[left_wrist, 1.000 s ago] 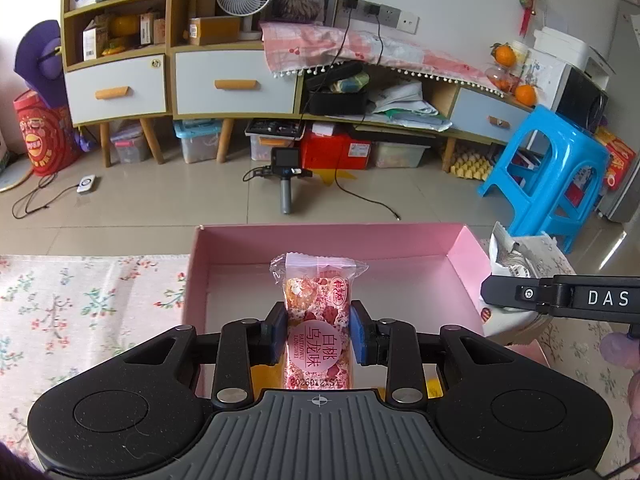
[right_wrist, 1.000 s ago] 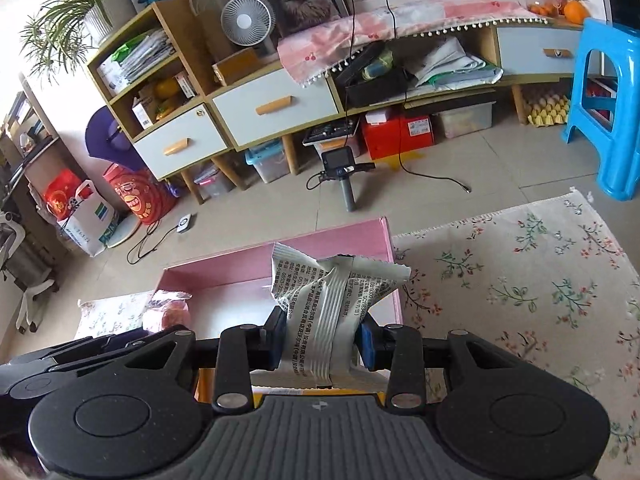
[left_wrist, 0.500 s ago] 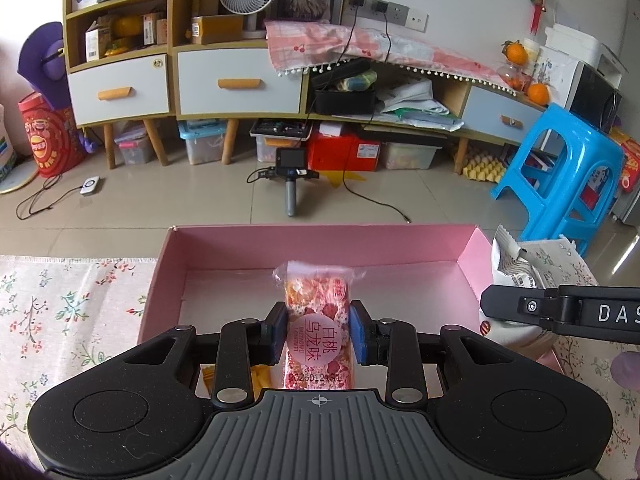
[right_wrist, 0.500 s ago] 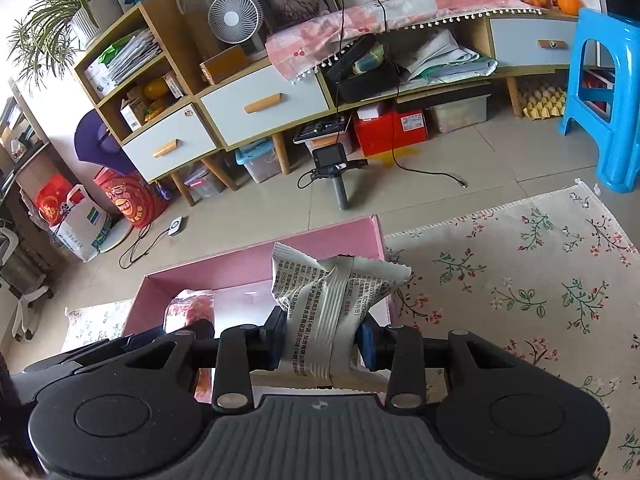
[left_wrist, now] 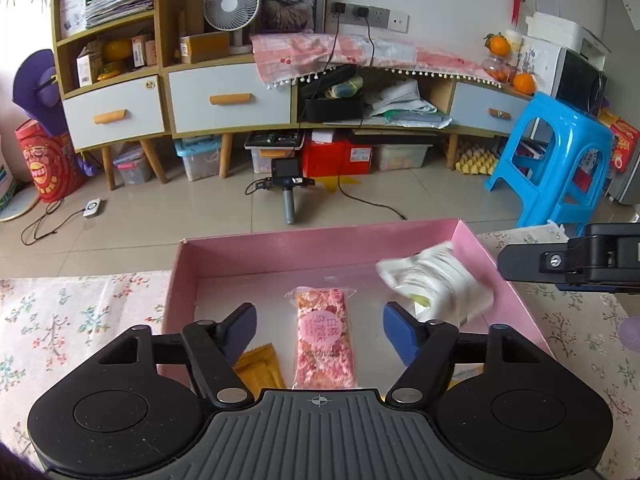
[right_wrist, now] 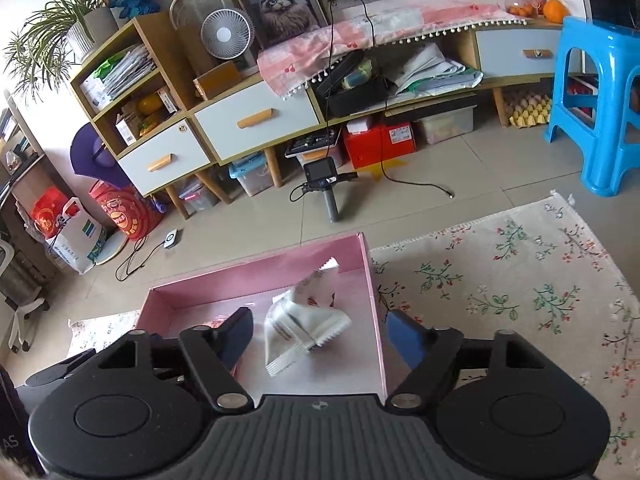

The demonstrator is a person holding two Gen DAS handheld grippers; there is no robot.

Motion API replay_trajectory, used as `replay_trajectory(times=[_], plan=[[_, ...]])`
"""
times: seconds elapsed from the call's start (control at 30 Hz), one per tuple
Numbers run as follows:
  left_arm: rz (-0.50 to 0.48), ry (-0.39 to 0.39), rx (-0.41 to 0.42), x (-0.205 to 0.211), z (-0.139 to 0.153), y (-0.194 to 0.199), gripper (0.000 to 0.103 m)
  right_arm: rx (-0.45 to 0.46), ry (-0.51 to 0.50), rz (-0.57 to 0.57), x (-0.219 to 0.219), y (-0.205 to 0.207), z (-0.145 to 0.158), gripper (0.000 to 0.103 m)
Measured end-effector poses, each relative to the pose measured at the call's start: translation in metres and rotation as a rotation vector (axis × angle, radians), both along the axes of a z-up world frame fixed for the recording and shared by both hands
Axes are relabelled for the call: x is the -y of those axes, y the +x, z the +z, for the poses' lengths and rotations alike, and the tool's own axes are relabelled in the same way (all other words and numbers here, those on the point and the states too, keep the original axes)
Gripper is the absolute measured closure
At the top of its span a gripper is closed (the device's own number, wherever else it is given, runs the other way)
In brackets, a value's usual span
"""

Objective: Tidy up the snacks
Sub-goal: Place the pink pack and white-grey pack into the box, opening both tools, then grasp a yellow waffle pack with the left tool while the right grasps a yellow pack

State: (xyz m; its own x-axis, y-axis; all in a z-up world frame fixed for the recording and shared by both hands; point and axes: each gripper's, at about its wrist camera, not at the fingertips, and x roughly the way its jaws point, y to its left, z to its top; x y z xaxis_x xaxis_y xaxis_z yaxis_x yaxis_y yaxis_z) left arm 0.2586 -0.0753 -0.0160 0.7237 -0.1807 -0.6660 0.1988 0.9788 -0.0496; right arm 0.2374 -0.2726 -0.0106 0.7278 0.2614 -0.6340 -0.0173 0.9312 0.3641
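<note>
Release step: left gripper (left_wrist: 320, 324) and right gripper (right_wrist: 318, 332) spread wide, empty; pink snack (left_wrist: 325, 336) and white packet (right_wrist: 306, 324) in pink box (left_wrist: 320, 248), mid-frame. Next: fetch another snack.

Little legible from my feeds. Low centre of the left wrist view, the pink snack bar (left_wrist: 325, 342) carries a round pink label with white Chinese characters, roughly 白桃 and two or three more I can't make out. At the bottom left edge of the right wrist view, pale letters "AS" sit on the left gripper's black body (right_wrist: 10, 442). The white wrapper's (right_wrist: 304, 322) print is blurred.
</note>
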Motion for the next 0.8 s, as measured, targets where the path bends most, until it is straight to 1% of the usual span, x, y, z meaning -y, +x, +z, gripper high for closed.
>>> replay_trajectory(times=[0.1,0.2,0.3,0.4,0.67,0.8], plan=[[0.001,-0.009,0.001,-0.005,0.006,-0.008,0.022,0.005,-0.003,-0.005,0.001,-0.008,0.005,0.03],[0.002,-0.013,-0.001,-0.01,0.011,-0.017,0.019,0.004,-0.006,-0.013,0.001,-0.016,0.01,0.026],[0.001,-0.015,0.001,-0.015,0.016,-0.028,0.015,0.001,-0.011,-0.012,0.001,-0.025,0.014,0.024],[0.0,-0.019,0.0,-0.021,0.021,-0.04,0.014,0.003,-0.017,-0.006,-0.001,-0.037,0.018,0.021],[-0.001,-0.036,-0.008,-0.037,0.025,-0.075,0.011,-0.01,-0.025,0.017,-0.011,-0.069,0.023,0.02],[-0.007,-0.033,-0.012,-0.045,0.025,-0.091,0.01,-0.019,-0.031,0.027,-0.016,-0.085,0.023,0.02]])
